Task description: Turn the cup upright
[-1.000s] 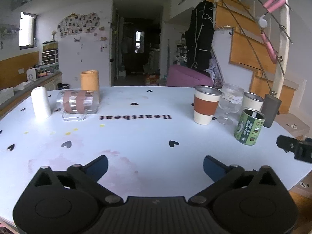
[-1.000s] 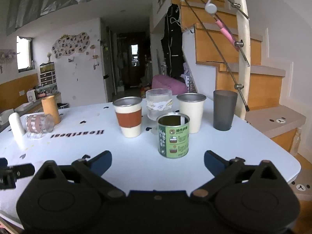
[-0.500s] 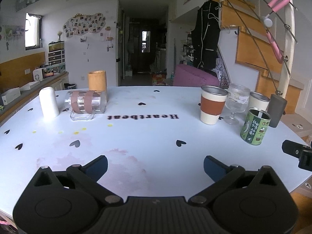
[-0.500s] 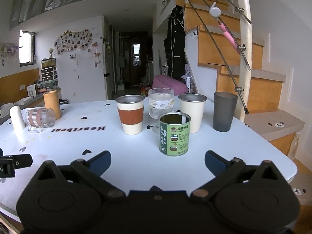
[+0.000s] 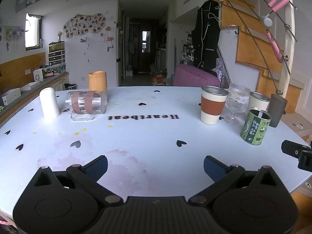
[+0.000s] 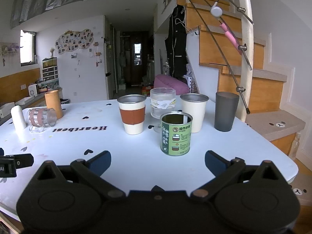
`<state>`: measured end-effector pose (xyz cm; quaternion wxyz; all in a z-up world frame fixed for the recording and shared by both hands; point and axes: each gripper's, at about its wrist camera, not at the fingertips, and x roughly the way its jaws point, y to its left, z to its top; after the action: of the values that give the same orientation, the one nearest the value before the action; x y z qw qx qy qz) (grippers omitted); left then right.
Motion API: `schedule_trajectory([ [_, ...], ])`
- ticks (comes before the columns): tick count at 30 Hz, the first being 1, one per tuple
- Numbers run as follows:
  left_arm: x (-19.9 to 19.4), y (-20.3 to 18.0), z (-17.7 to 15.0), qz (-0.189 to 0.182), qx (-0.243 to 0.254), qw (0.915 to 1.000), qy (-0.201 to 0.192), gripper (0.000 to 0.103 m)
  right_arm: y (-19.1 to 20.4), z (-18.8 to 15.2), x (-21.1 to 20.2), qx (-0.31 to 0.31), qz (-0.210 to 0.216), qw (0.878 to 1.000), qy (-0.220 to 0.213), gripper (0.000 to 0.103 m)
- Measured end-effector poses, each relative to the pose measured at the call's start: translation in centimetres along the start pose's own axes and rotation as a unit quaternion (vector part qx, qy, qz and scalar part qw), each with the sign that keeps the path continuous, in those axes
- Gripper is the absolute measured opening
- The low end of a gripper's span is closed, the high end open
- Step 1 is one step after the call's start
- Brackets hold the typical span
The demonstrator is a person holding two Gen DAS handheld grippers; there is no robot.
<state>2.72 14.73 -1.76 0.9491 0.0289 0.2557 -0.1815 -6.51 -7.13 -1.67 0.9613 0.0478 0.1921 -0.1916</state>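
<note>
A clear glass mug with brown bands (image 5: pixel 85 103) lies on its side at the far left of the white table (image 5: pixel 148 136), handle down; it also shows in the right wrist view (image 6: pixel 41 117). My left gripper (image 5: pixel 155 166) is open and empty, low over the table's near edge, well short of the mug. My right gripper (image 6: pixel 158 160) is open and empty, just in front of a green tin (image 6: pixel 176 133). The right gripper's tip shows at the right edge of the left wrist view (image 5: pixel 296 154).
A white cylinder (image 5: pixel 49 103) and a wooden cup (image 5: pixel 97 83) stand beside the mug. At the right stand a white-and-brown cup (image 5: pixel 213 104), a stemmed glass (image 5: pixel 236 103), a white cup (image 5: pixel 259 101), a dark grey cup (image 5: pixel 276 110) and the green tin (image 5: pixel 255 128).
Both views have tilted up slightly, so the table objects sit lower in frame. Both grippers stay open. Nothing on the table has moved.
</note>
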Motion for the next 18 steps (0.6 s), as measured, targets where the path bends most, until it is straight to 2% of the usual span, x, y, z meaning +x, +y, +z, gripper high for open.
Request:
schedule_trajectory([
  [18,-0.03,0.07,0.1,0.001,0.0,1.0,-0.001,0.103,0.01,0.09,-0.1,0.0,-0.001,1.0,0.0,0.103],
])
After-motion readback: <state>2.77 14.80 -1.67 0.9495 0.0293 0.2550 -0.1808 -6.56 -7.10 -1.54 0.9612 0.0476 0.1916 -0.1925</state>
